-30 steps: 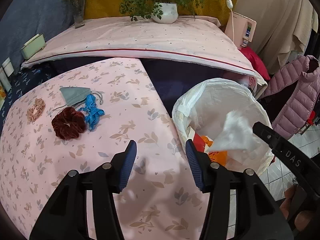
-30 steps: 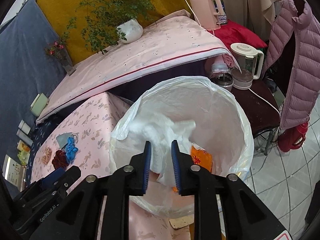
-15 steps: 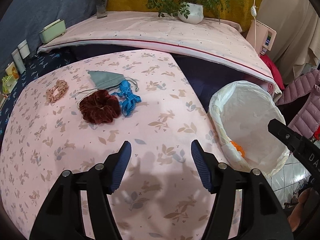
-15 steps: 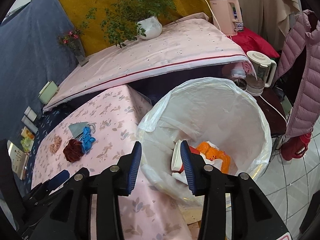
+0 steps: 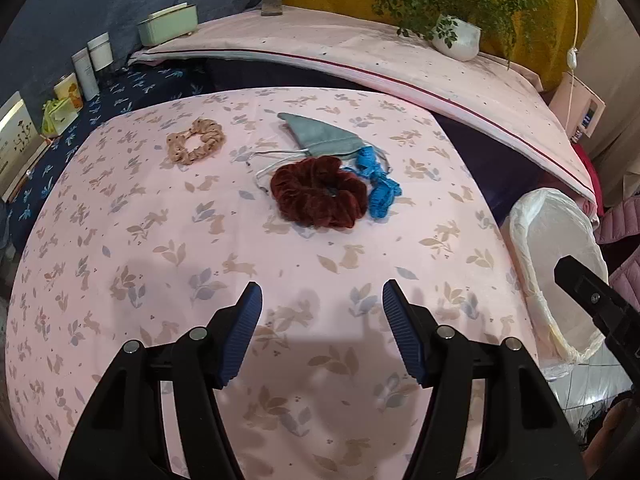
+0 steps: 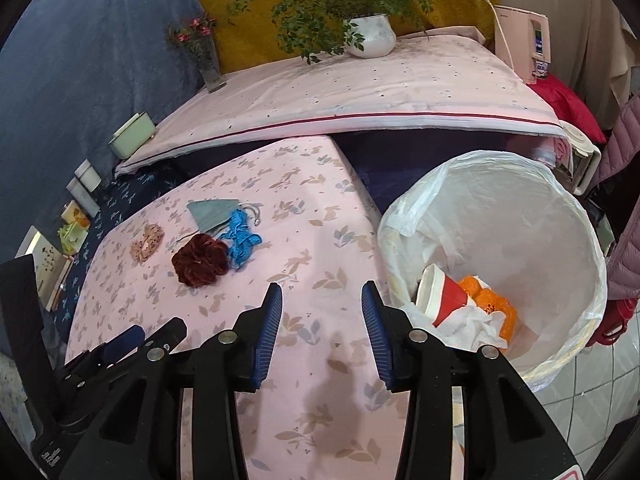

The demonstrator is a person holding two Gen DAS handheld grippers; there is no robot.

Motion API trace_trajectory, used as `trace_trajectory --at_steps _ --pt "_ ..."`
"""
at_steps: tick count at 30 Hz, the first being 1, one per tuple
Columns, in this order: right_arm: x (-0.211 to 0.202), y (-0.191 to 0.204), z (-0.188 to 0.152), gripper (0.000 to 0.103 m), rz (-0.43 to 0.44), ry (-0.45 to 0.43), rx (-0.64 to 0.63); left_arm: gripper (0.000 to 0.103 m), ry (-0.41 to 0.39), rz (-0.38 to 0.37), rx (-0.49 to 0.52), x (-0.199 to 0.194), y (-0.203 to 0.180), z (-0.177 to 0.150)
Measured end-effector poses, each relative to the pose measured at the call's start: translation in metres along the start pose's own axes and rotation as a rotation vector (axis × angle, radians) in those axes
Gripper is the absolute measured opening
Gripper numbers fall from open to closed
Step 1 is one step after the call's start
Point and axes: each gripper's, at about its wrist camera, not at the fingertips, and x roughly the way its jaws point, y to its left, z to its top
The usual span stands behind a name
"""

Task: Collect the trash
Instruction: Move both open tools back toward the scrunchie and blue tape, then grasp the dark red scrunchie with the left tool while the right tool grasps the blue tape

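Note:
A bin lined with a white bag [image 6: 568,216] stands at the table's right edge, also in the left wrist view [image 5: 520,216]. Inside lie a red and white paper cup [image 6: 440,296], white tissue [image 6: 476,324] and orange wrapping [image 6: 488,296]. My left gripper [image 5: 322,300] is open and empty above the pink table [image 5: 120,240]. My right gripper [image 6: 322,300] is open and empty above the table edge [image 6: 320,400], just left of the bin. On the table lie a grey face mask [image 5: 320,136], a dark red scrunchie [image 5: 318,196], a blue string bundle [image 5: 380,184] and a beige scrunchie [image 5: 196,146].
A raised pink-covered surface [image 5: 360,52] behind the table holds a potted plant [image 5: 456,36], a vase [image 6: 208,68] and a green box [image 5: 168,24]. Small boxes and jars [image 5: 80,72] stand at far left. A purple jacket [image 6: 628,200] hangs right of the bin.
My right gripper has opened and the white tissue it held now lies in the bin; it has swung left toward the table. My left gripper has also swung left over the table.

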Motion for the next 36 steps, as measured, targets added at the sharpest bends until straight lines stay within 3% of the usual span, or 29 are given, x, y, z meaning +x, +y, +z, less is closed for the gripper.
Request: trace_trajectory --at_steps 6,10,15,25,32,36 --pt "0.012 0.031 -0.003 0.041 0.023 0.025 -0.056 0.061 0.008 0.023 -0.072 0.004 0.035 0.004" --pt "0.022 0.048 -0.002 0.041 0.032 0.037 -0.089 0.07 0.005 0.033 -0.119 0.006 0.053 0.01" --pt "0.039 0.065 0.001 0.041 0.042 0.054 -0.114 0.07 0.008 0.028 -0.16 0.016 0.067 0.022" --pt "0.095 0.077 0.025 0.041 0.041 0.093 -0.108 0.071 0.064 -0.024 -0.22 0.063 0.062 0.058" --pt "0.139 0.075 0.038 0.04 0.033 0.135 -0.082 0.07 0.109 -0.014 -0.26 0.103 0.062 0.072" --pt "0.158 0.076 0.036 0.033 0.036 0.163 -0.083 0.066 0.086 0.022 -0.233 0.109 0.057 0.075"
